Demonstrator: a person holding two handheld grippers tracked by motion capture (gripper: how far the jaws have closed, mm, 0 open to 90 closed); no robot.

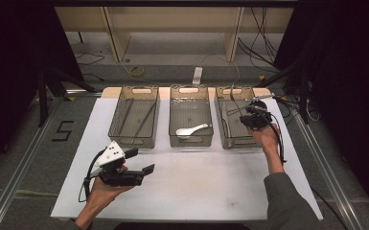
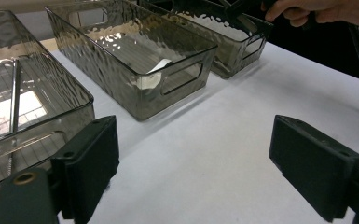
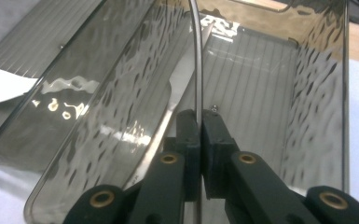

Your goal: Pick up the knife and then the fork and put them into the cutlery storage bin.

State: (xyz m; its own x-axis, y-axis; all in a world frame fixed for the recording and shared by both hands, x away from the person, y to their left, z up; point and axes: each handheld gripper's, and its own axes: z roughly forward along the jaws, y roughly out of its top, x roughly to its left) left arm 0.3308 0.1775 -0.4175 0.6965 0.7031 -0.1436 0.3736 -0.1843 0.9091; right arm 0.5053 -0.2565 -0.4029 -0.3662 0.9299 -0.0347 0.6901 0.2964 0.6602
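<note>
We see 3 clear bins in a row along the counter's [image 1: 182, 191] far edge. Our right claw [image 3: 199, 140] is clamped tight on a thin metal utensil [image 3: 195, 56], held over the right bin [image 1: 230, 136] near the far right corner. Our left claw [image 2: 193, 168] rests near the counter's front left corner, jaws spread wide with nothing between them. A white spoon [image 1: 190, 130] lies in the middle bin [image 1: 190, 142].
</note>
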